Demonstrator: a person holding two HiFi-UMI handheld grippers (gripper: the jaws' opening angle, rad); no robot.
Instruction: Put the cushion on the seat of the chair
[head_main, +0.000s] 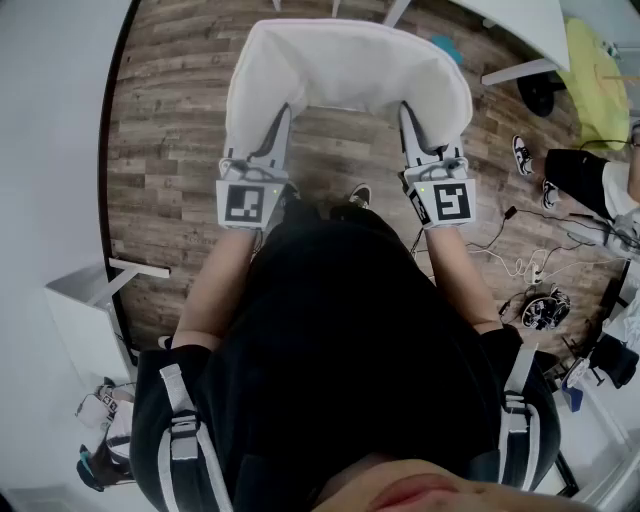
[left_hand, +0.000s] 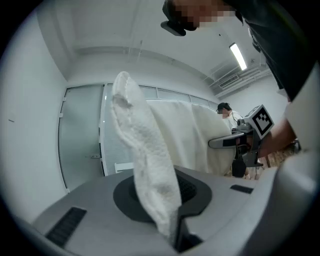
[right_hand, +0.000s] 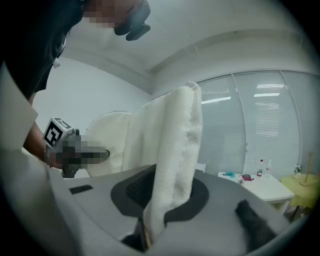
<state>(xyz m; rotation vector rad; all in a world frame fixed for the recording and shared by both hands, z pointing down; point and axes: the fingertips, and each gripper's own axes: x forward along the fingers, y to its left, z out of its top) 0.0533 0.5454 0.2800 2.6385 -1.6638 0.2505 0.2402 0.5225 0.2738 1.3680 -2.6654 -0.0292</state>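
Note:
The white cushion (head_main: 345, 65) hangs in the air over the wooden floor, stretched between both grippers in the head view. My left gripper (head_main: 276, 125) is shut on its left edge and my right gripper (head_main: 411, 122) is shut on its right edge. In the left gripper view a fold of the cushion (left_hand: 147, 160) rises out of the left gripper (left_hand: 174, 232), and the right gripper (left_hand: 242, 140) shows beyond it. In the right gripper view the cushion edge (right_hand: 175, 165) stands pinched in the right gripper (right_hand: 145, 235). I cannot make out a chair seat in any view.
A white table (head_main: 530, 30) stands at the back right, with a yellow object (head_main: 595, 70) beside it. Another person's shoes (head_main: 521, 154) and loose cables (head_main: 520, 265) are on the floor at the right. A white panel (head_main: 85, 310) stands at the left.

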